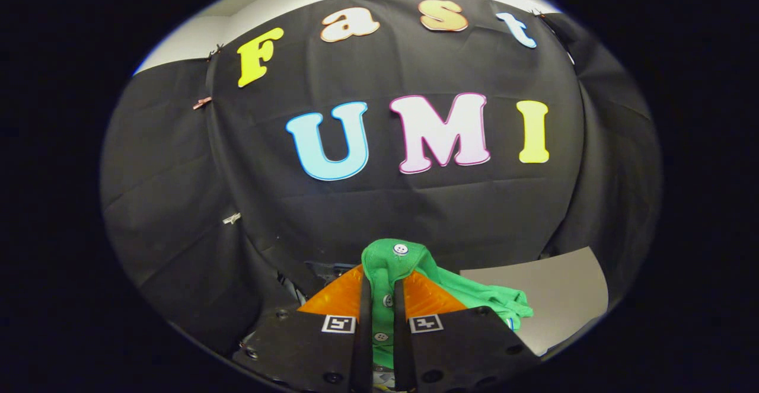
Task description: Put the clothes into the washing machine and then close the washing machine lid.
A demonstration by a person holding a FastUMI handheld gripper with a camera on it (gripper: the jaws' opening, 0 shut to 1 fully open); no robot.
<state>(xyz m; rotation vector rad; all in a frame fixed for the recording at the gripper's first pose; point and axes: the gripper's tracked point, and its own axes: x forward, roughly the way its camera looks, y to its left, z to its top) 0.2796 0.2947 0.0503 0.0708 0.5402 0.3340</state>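
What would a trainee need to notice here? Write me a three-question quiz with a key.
1. True or false: the gripper is shut on the green garment.
2. What small round things sit on the green garment?
A) buttons B) coins C) beads
3. Fill in: part of the garment spills to one side of the fingers and hangs in front of a pale flat ______.

Key
1. True: both fingers press on the fabric, which bunches up just ahead of them.
2. A: white buttons, one on the bunched top, more between the fingers.
3. Surface.
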